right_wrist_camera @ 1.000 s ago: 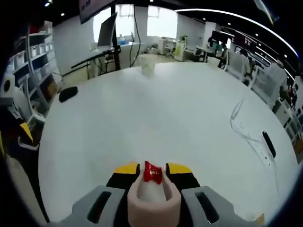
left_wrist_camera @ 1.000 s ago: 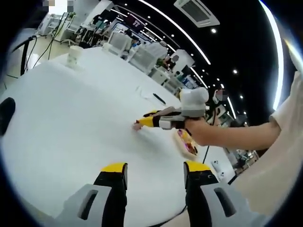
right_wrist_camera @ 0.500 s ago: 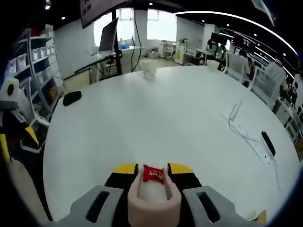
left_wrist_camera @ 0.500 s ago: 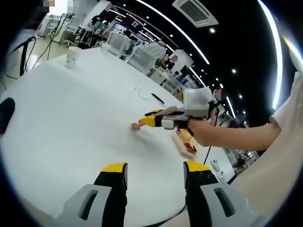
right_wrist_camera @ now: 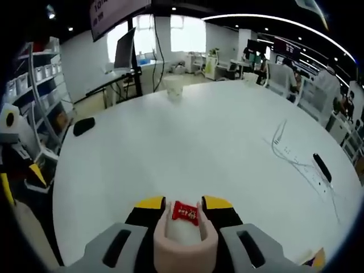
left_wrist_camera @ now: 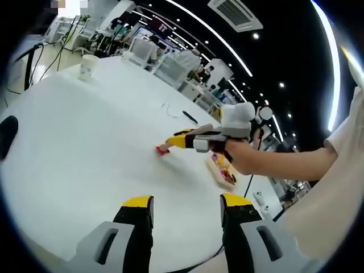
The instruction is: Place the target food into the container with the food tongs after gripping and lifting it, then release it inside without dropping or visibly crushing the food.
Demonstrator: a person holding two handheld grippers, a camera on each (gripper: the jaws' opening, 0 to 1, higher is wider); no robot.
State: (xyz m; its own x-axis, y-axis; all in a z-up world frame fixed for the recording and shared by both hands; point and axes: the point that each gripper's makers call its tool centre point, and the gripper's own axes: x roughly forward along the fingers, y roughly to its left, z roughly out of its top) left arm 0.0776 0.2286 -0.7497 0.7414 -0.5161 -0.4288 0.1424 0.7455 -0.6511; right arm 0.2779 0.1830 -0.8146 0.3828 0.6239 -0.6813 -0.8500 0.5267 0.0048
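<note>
My right gripper (right_wrist_camera: 183,203) clamps pink food tongs (right_wrist_camera: 183,242), which pinch a red wrapped candy (right_wrist_camera: 185,211) just above the white bench (right_wrist_camera: 199,142). My left gripper (left_wrist_camera: 185,205) hangs with jaws apart. Squeezing harder could crush it; easing off could drop it. A cup (right_wrist_camera: 173,88), cable (right_wrist_camera: 284,153) and the food tray (left_wrist_camera: 223,169) sit clear.

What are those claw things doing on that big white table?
A person is working two hand-held grippers over a big white table. The right gripper squeezes pinkish food tongs, and the tongs pinch a small red wrapped candy. In the left gripper view, the candy hangs close above the tabletop, with a tray of food just behind the person's hand. The left gripper waits with its jaws apart, holding nothing.
</note>
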